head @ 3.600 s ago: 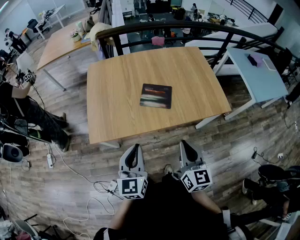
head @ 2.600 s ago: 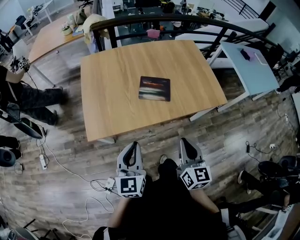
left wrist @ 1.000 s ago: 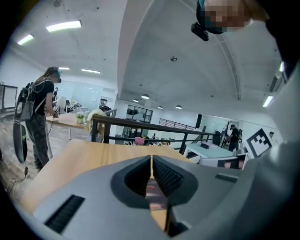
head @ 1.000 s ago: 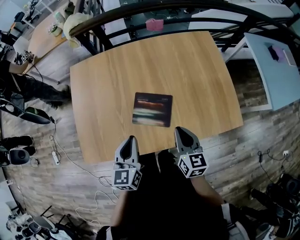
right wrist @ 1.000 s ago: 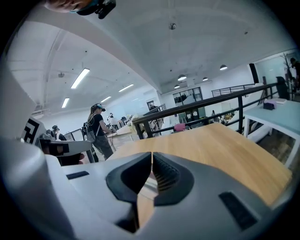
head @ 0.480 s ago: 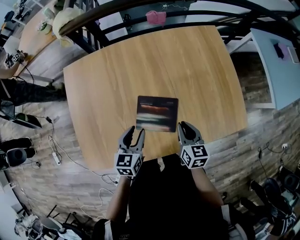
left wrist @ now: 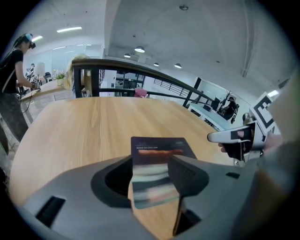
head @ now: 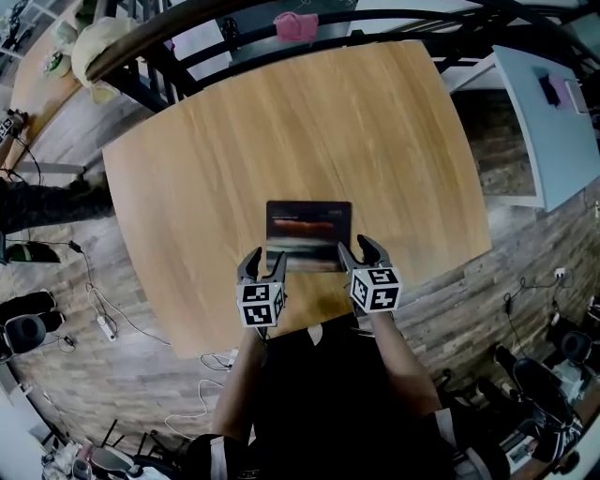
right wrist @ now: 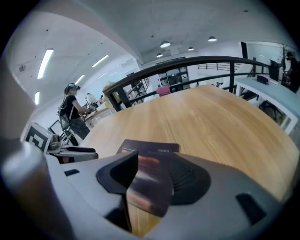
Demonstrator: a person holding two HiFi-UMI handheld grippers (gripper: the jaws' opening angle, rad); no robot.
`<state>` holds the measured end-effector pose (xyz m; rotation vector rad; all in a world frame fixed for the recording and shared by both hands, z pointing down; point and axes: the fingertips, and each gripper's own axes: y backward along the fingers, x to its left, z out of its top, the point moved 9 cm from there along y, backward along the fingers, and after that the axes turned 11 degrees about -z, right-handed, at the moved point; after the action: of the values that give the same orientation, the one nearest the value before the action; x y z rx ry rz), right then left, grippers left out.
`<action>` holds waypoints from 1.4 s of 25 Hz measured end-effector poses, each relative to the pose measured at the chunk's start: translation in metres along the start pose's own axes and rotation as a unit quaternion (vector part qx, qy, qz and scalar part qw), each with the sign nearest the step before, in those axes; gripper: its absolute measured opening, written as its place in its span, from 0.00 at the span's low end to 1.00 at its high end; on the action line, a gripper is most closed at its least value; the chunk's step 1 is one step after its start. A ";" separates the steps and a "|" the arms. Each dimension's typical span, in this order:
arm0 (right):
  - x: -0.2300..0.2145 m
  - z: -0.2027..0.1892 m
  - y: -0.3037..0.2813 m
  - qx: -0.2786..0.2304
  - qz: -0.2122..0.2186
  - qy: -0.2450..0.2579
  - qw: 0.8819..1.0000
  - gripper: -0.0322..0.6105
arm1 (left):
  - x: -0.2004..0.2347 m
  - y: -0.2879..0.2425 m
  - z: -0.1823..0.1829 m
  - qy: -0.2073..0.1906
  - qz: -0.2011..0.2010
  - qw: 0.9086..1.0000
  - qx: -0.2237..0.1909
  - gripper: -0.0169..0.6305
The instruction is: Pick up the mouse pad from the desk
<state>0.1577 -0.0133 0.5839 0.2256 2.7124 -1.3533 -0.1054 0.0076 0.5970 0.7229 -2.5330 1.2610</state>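
The dark mouse pad (head: 308, 234) with blurred red and white stripes lies flat on the wooden desk (head: 281, 122), near its front edge. My left gripper (head: 262, 266) is at the pad's near left corner and my right gripper (head: 360, 251) at its near right corner. Both have their jaws opening, with no pad pressing on anything. In the left gripper view the mouse pad (left wrist: 158, 149) lies just ahead, its near part showing in the gap of the left gripper (left wrist: 150, 180). In the right gripper view the mouse pad (right wrist: 149, 151) likewise shows through the right gripper (right wrist: 150, 183).
A black railing (head: 187, 42) runs behind the desk's far edge, with a beige cloth (head: 94, 47) and a pink object (head: 296, 25) by it. A light blue table (head: 548, 122) stands at the right. Cables (head: 103, 319) lie on the floor. A person (left wrist: 11, 79) stands far left.
Both grippers came forward and down from the floor side over the desk's front edge to the pad's near corners. Both went from shut to open.
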 end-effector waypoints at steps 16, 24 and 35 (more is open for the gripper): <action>-0.015 -0.037 -0.065 0.109 -0.035 -0.019 0.993 0.39 | 0.028 -0.056 -0.017 0.046 0.002 0.995 0.084 0.43; -0.014 -0.043 -0.071 0.128 -0.042 -0.023 0.991 0.40 | 0.027 -0.061 -0.026 0.057 0.003 0.992 0.109 0.44; -0.010 -0.042 -0.071 0.140 -0.034 -0.023 0.989 0.40 | 0.010 -0.068 -0.028 0.052 -0.006 0.990 0.131 0.44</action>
<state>0.1537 -0.0224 0.6661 0.1225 2.5061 -1.7338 -0.0794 -0.0081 0.6645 0.7030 -2.3024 1.6016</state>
